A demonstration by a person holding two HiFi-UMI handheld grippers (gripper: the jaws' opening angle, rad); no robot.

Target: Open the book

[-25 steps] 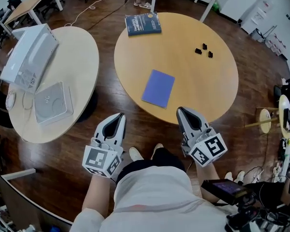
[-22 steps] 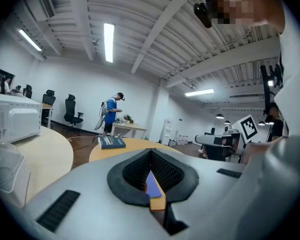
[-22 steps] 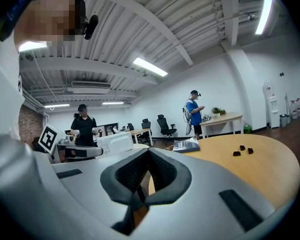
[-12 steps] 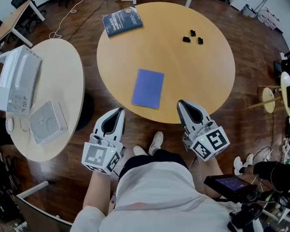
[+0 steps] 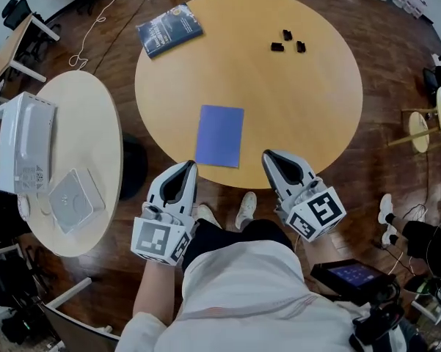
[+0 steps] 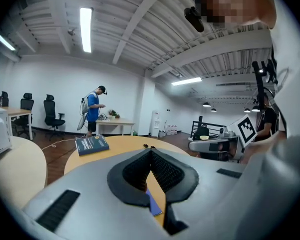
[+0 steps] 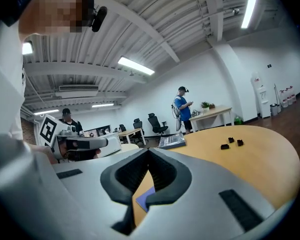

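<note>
Two grippers are held low at the near edge of the round table (image 5: 319,116): the left gripper (image 5: 184,169) and the right gripper (image 5: 272,159), side by side and well apart. Each pair of jaws is pressed together at the tips, and nothing is clamped in either.

Just beyond them, roughly midway between the two, a thin blue book (image 5: 220,136) lies flat and closed near the table's edge. It is taken to be the book meant, being within reach, though this cannot be settled from the task alone. It is touched by neither gripper.

The opening step is judged not yet begun. To do it well, one pair of jaws would first have to be parted a little, then brought low to the cover's free edge so that only the cover is caught. The other gripper would best be pressed on the book near its spine, so that it is not dragged across the smooth wood. Which side the spine lies on cannot be made out.

Farther off, three small black pieces (image 5: 287,41) lie on the table, and a thicker dark book (image 5: 169,29) rests at the far rim.
</note>
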